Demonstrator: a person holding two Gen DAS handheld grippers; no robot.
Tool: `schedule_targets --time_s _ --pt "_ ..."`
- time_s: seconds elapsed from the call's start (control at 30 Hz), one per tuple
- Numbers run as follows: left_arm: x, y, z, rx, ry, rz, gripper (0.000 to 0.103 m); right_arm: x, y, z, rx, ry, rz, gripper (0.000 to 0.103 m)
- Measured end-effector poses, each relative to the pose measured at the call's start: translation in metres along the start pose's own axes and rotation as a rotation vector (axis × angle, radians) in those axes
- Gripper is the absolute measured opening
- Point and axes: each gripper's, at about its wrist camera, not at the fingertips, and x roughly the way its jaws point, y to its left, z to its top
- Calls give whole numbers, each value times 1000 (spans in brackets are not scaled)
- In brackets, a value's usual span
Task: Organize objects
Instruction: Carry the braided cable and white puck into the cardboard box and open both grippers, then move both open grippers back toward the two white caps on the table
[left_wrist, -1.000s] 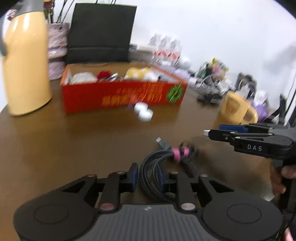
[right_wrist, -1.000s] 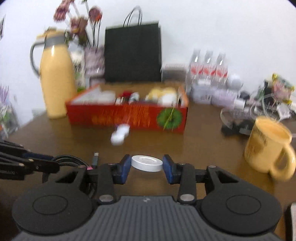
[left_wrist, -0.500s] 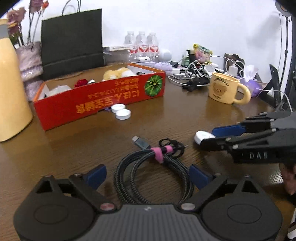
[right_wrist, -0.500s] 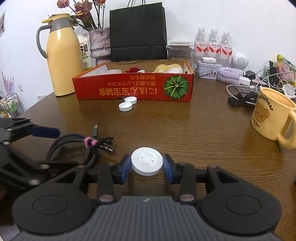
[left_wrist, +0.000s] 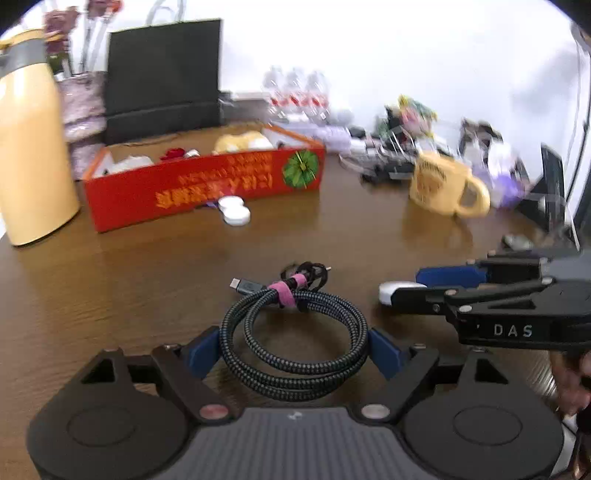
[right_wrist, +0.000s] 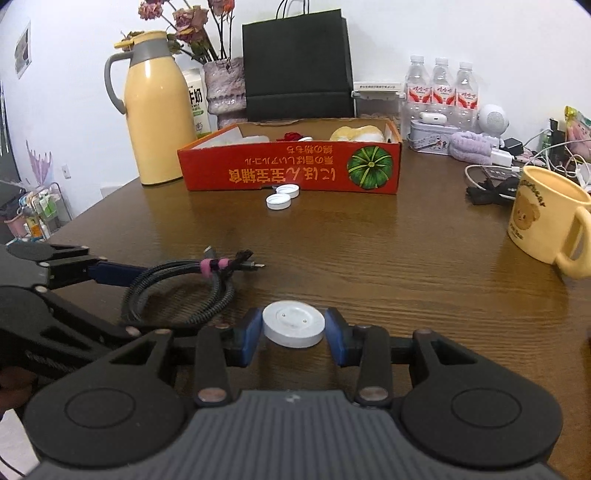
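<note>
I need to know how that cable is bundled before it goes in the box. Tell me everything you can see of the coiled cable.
The coiled cable is black with a braided look, wound in a flat loop lying on the wooden table. A pink strap binds it near its plug ends. It sits between the left claw pads, whose jaws have just been closing; contact is unclear.

A white disc is clamped between the blue pads of the right gripper, just above a brown table. To its left a coiled cable is seen lying on the table, with the left gripper spread around its far end. Farther back, two white caps are set just before a red box, and a yellow mug is placed at the right.
</note>
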Motion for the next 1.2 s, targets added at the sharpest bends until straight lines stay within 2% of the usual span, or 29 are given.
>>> schedule_targets --time_s 0.13,0.17,0.27,0.4,0.47,0.53,0.63,0.7,0.73,0.77,0.8,0.83,0.97,1.1,1.13,1.2 --pt "-10 27 21 -143 -39 -112 84 -8 -11 14 21 -54 3 38" --pt "-11 34 29 -160 -52 -116 84 -8 -13 20 26 -68 7 38" --pt "-11 55 63 -155 -121 -71 84 -2 -22 48 18 -127 8 38" --pt "10 84 125 -93 -209 50 84 20 -37 109 21 -230 18 38" --pt "39 99 155 -82 -210 78 84 41 -48 140 54 -244 40 38" --pt "78 113 179 -73 -176 108 84 74 -60 172 104 -213 53 38" --pt "127 127 194 -105 -128 162 85 125 -71 201 161 -167 39 38" --pt "149 134 194 -99 -107 146 85 153 -79 207 215 -131 28 40" --pt "155 136 193 -97 -99 132 85 163 -81 207 231 -117 32 42" --pt "159 137 192 -89 -92 121 87 170 -82 204 247 -112 29 53" --pt "160 136 194 -65 -81 131 87 173 -84 202 264 -113 20 64" --pt "153 137 192 -42 -98 130 87 172 -86 200 280 -132 17 67" --pt "130 143 198 -77 -191 116 94 162 -95 204 284 -181 -29 72" --pt "101 145 204 -95 -216 195 93 149 -99 204 292 -194 -44 72" --pt "86 143 204 -103 -241 225 93 142 -96 204 278 -203 -40 72" --pt "58 137 200 -104 -292 230 94 128 -86 204 233 -216 -48 75"
